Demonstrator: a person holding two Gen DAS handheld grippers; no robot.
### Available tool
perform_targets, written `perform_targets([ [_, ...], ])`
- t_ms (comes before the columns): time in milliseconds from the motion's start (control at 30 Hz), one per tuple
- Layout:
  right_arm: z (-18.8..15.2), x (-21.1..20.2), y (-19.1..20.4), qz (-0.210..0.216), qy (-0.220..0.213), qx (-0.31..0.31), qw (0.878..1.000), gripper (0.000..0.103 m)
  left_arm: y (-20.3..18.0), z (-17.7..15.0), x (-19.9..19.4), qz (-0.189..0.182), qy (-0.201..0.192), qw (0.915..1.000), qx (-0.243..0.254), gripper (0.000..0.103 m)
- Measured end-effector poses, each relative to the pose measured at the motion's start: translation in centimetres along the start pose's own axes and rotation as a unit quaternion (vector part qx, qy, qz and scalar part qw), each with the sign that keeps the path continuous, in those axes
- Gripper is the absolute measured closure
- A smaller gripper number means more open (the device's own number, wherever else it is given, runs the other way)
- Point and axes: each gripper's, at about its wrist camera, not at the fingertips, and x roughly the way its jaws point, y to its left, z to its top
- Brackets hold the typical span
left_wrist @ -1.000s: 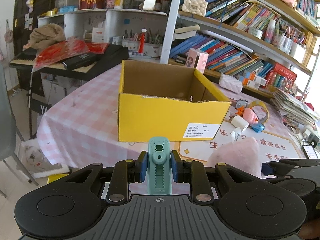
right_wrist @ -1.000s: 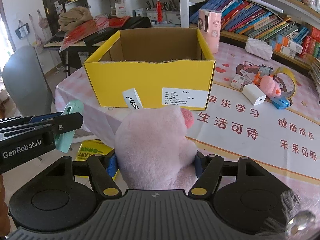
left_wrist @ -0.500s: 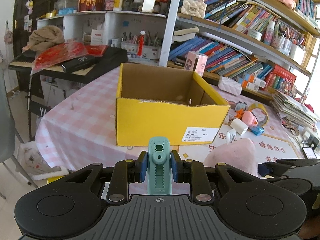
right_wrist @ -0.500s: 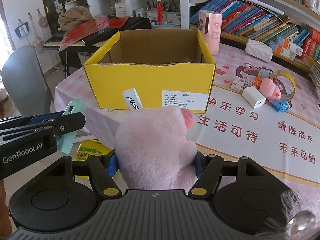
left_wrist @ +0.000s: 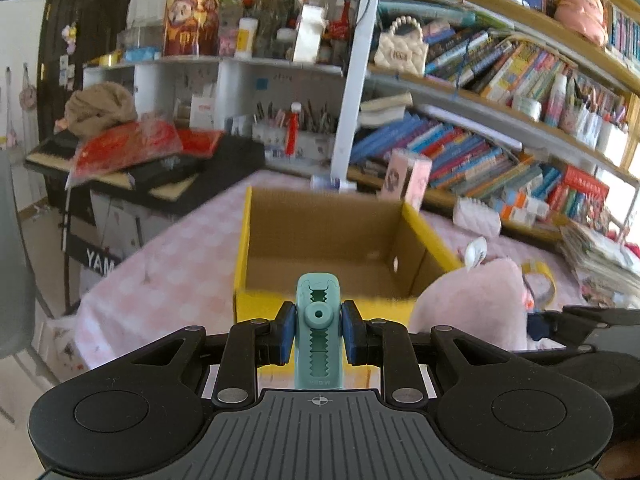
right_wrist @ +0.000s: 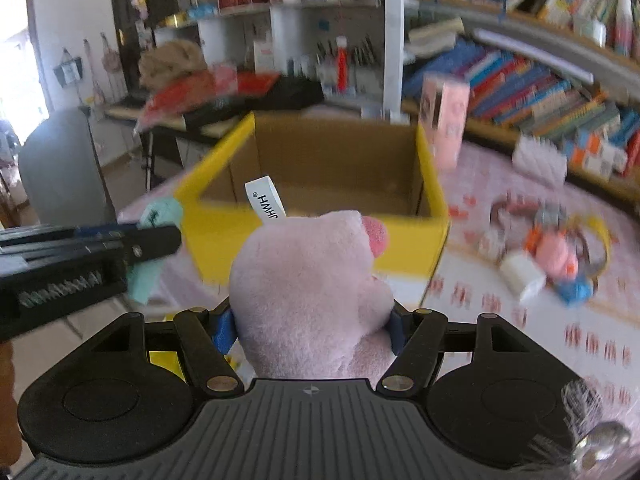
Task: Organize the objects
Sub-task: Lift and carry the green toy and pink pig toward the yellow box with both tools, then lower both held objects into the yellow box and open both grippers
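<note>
My left gripper [left_wrist: 318, 332] is shut on a teal toothed clip [left_wrist: 318, 320], held upright just before the near wall of the open yellow cardboard box [left_wrist: 256, 304]. The right gripper [right_wrist: 312, 326] is shut on a pink plush toy [right_wrist: 308, 280] with a white label, which hangs in front of the same box [right_wrist: 320, 248]. In the right wrist view the left gripper [right_wrist: 152, 236] with the clip [right_wrist: 160, 212] shows at the left, beside the box's near-left corner. The plush [left_wrist: 468, 308] shows at the right in the left wrist view. The box interior looks bare.
The box stands on a table with a pink checked cloth [left_wrist: 168, 276]. Small items, a tape ring and a white block [right_wrist: 520, 272] lie right of the box. A pink carton [right_wrist: 446, 120] stands behind it. Bookshelves [left_wrist: 500, 128] and a keyboard stand [left_wrist: 120, 176] ring the table.
Both grippers have moved up and toward the box; its open top now shows more fully and sits closer in both views. The grips on clip and plush are unchanged.
</note>
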Motion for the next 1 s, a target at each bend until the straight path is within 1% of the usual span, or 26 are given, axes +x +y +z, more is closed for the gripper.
perform_targets([
  [100,2.4,0.5,-0.8,-0.004,-0.028,-0.010,1.000,0.037,-0.2,1.8,1.1,0.006,-0.021,0.9998,0.000,0.080],
  [200,4.6,1.5,-2.0,0.000,-0.044,-0.003,0.999,0.037,-0.5,3.0,2.4,0.012,-0.032,0.9994,0.005,0.080],
  [300,6.4,3.0,-3.2,-0.007,-0.054,-0.006,0.998,0.037,-0.8,3.8,4.3,0.018,-0.031,0.9993,0.004,0.080],
  [367,7.3,4.2,-4.0,-0.008,-0.052,-0.007,0.999,0.037,-1.0,3.9,5.6,0.023,-0.025,0.9994,0.005,0.080],
  [500,8.2,7.0,-5.0,-0.006,-0.041,-0.015,0.999,0.037,-1.6,3.7,8.5,0.036,0.004,0.9993,0.012,0.080],
  [600,8.6,9.2,-5.4,-0.002,-0.029,-0.028,0.999,0.037,-2.0,3.2,10.5,0.045,0.033,0.9983,0.014,0.080],
  [733,9.1,12.6,-5.8,0.004,-0.005,-0.054,0.999,0.037,-2.3,2.7,12.4,0.052,0.060,0.9967,0.017,0.080],
  [900,9.6,16.5,-5.7,0.022,0.030,-0.099,0.994,0.036,-2.7,2.4,14.5,0.063,0.088,0.9938,0.026,0.080],
  [1000,9.8,18.6,-5.4,0.031,0.052,-0.136,0.989,0.036,-2.8,2.3,15.6,0.071,0.102,0.9918,0.030,0.080],
])
